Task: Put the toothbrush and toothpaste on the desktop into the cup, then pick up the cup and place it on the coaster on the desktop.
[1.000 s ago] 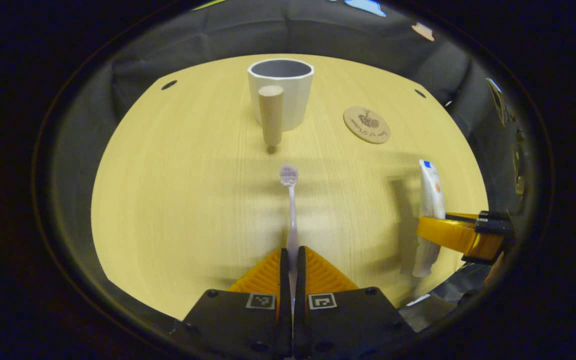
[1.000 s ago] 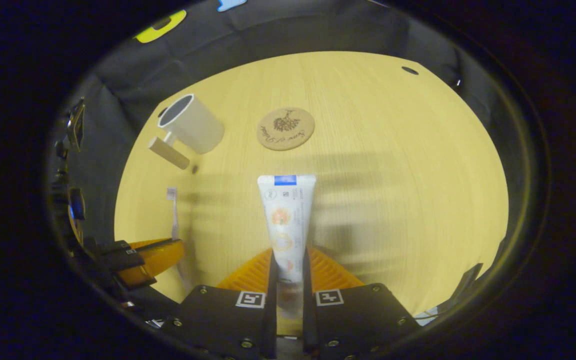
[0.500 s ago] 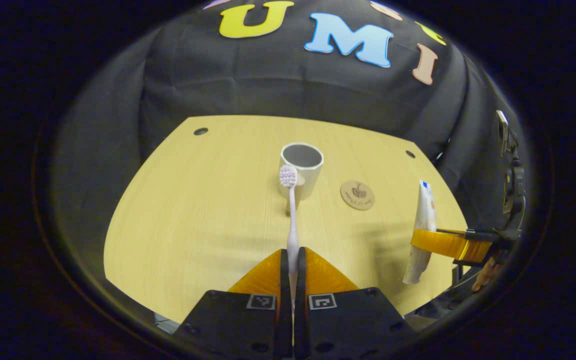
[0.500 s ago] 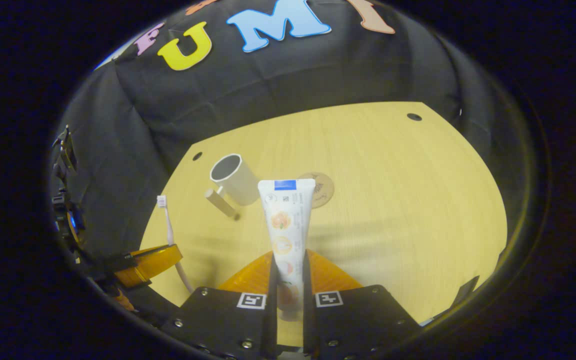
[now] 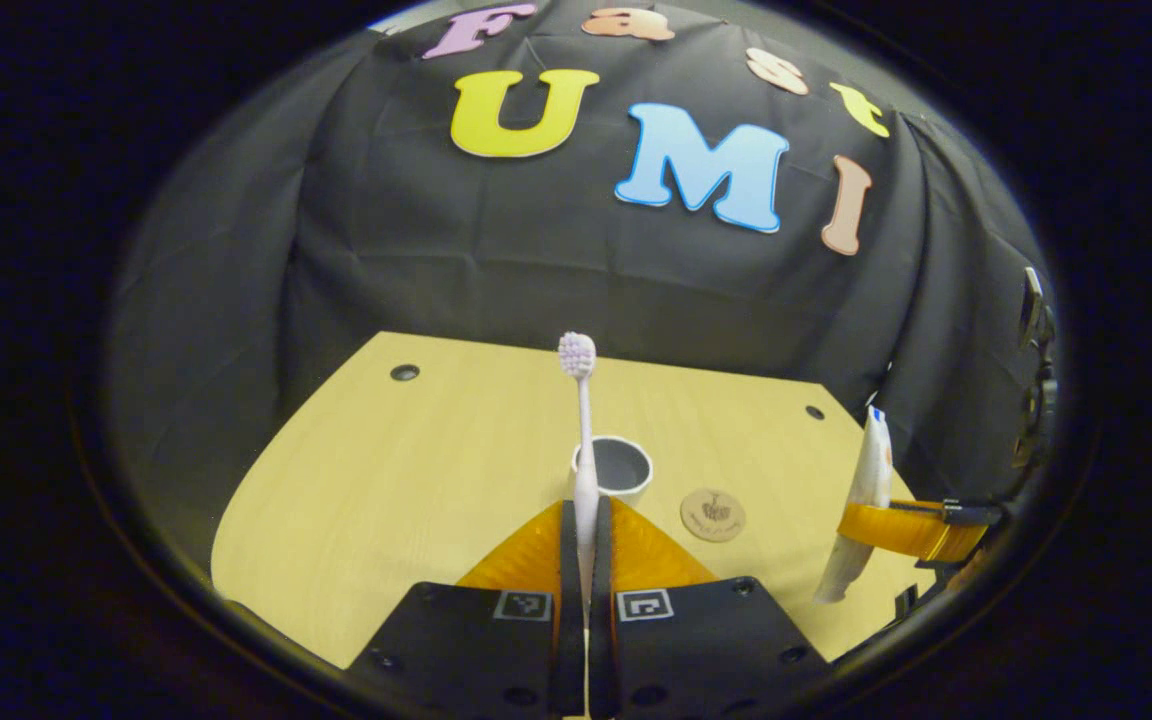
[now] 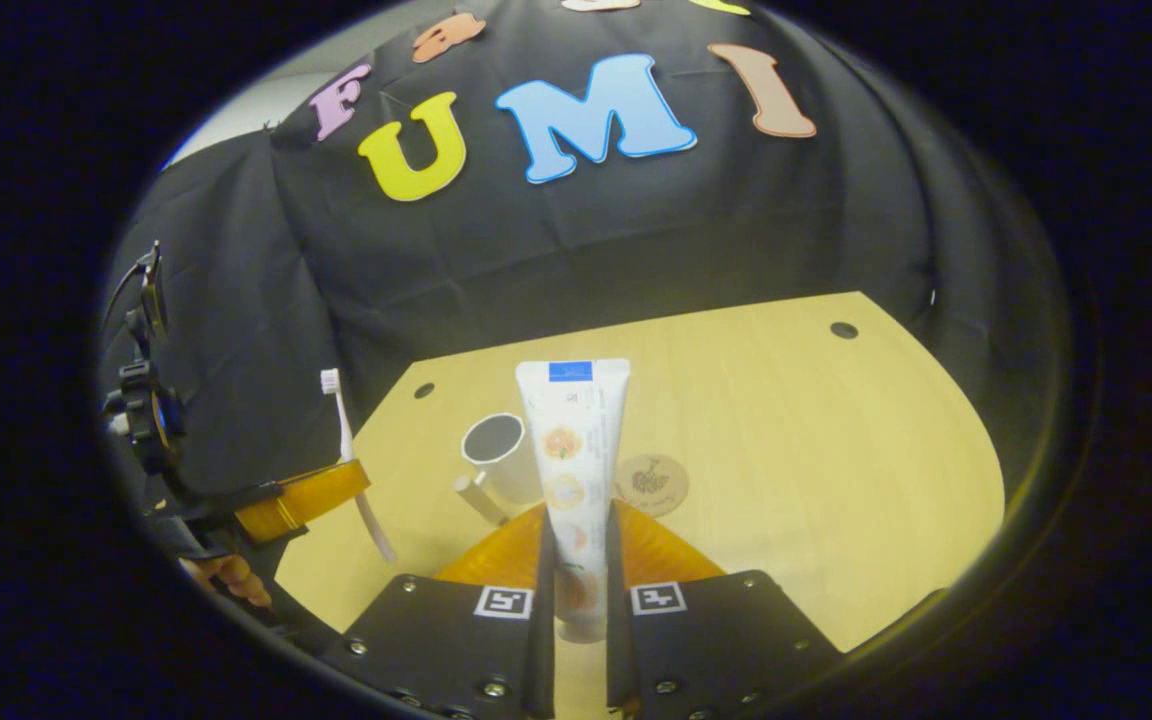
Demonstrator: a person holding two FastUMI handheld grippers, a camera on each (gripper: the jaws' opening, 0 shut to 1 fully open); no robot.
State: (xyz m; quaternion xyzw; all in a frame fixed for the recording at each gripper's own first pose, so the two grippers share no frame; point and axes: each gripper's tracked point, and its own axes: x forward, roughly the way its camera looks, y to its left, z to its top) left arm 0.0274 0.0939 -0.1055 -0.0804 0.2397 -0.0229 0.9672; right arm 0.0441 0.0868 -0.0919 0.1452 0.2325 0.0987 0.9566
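Both gripper views raised above desktop (image 5: 386,470), facing wall, sharing cup (image 5: 613,468)

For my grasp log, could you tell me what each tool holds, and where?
Left tool: toothbrush, by its lower handle. Right tool: toothpaste, near its cap end.

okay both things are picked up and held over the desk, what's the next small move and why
Probably carry the left hand-held gripper forward until the toothbrush is over the cup, then lower it in. The cup's mouth is open and looks empty, and the toothpaste is gripped and can follow.
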